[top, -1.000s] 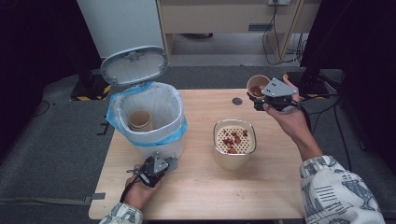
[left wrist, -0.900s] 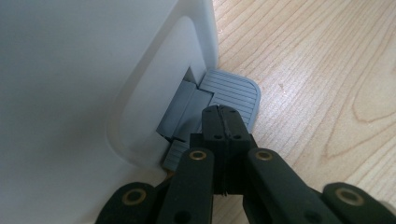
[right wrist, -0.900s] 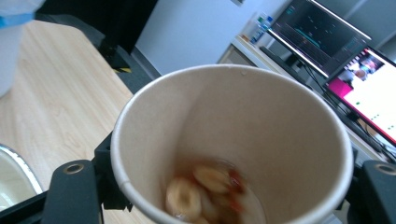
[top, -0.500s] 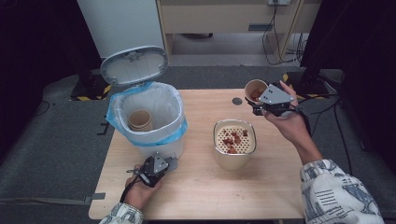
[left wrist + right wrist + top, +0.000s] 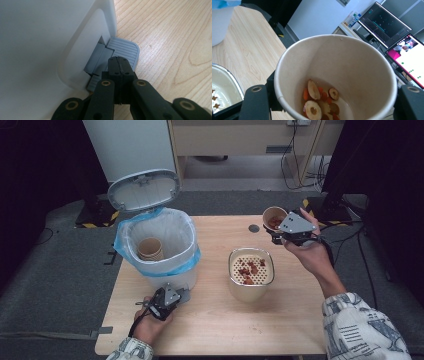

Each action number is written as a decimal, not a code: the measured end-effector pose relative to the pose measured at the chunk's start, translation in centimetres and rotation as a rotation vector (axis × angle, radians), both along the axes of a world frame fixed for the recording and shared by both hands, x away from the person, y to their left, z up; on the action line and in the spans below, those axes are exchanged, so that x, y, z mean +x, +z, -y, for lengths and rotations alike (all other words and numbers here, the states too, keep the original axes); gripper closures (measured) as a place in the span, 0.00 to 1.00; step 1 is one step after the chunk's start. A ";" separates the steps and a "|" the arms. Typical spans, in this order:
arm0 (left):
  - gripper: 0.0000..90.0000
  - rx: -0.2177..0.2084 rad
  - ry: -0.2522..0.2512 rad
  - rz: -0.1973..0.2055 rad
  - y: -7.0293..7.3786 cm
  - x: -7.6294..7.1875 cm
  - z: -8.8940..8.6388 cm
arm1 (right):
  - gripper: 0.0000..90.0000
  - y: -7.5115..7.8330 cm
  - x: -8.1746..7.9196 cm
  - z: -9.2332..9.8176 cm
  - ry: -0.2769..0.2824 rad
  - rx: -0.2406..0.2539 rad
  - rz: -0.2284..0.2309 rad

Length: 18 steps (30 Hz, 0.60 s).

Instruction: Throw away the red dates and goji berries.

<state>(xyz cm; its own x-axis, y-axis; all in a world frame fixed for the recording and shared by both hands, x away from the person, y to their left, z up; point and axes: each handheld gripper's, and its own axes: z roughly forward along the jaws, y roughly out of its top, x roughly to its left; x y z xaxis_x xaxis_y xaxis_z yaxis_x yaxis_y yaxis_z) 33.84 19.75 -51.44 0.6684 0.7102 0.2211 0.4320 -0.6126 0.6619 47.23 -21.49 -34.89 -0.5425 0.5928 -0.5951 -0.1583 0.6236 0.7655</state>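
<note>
A white pedal bin (image 5: 160,270) lined with a blue bag stands at the table's left, lid (image 5: 144,189) raised, with a paper cup (image 5: 150,248) inside. My left gripper (image 5: 181,295) is shut, its tip resting on the grey pedal (image 5: 126,51) at the bin's foot (image 5: 50,37); the left gripper (image 5: 119,60) holds nothing. Above the back right of the table, my right gripper (image 5: 274,232) is shut on a paper cup (image 5: 274,218). Its jaws have just been closing on that cup (image 5: 352,62). Sliced dried fruit (image 5: 314,100) lies in liquid at the bottom.
A cream bowl (image 5: 235,285) with a perforated strainer insert holding fruit pieces stands mid-table, right of the bin. A small dark disc (image 5: 254,228) lies near the table's far edge. Monitors and cables stand beyond the table.
The right hand has brought the cup slightly down and nearer. The left gripper, pedal and raised lid look unchanged.
</note>
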 end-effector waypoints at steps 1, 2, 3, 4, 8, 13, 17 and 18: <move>1.00 0.000 0.000 0.000 0.0 0.0 0.0 | 0.34 0.0 -0.1 0.0 0.002 -0.002 0.003; 1.00 -0.001 0.001 0.000 0.0 0.0 0.0 | 0.34 0.0 -0.2 0.1 0.004 -0.002 0.006; 1.00 0.000 0.001 0.000 0.0 0.0 0.0 | 0.34 0.0 -0.3 0.1 0.004 -0.005 0.010; 1.00 0.000 0.001 0.000 0.0 0.0 0.0 | 0.34 0.0 -0.4 0.2 0.002 -0.007 0.016; 1.00 -0.003 0.001 0.000 0.0 0.0 0.0 | 0.34 0.1 -0.6 0.1 0.008 -0.018 0.027; 1.00 -0.003 0.000 0.000 0.0 0.0 0.0 | 0.34 0.2 -0.8 0.0 0.016 -0.029 0.035; 1.00 -0.003 0.000 0.000 0.0 0.0 0.0 | 0.34 -0.1 -0.9 -0.2 0.013 -0.063 0.046; 1.00 -0.003 0.000 0.000 0.0 0.0 0.0 | 0.34 -0.1 -1.0 -0.2 0.015 -0.068 0.046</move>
<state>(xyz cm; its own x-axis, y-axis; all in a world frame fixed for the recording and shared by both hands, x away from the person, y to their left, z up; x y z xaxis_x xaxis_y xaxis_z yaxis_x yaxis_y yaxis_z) 33.85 19.76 -51.45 0.6684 0.7109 0.2188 0.4319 -0.6105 0.6639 46.23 -21.28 -35.02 -0.5220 0.5425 -0.6582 -0.2022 0.6710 0.7133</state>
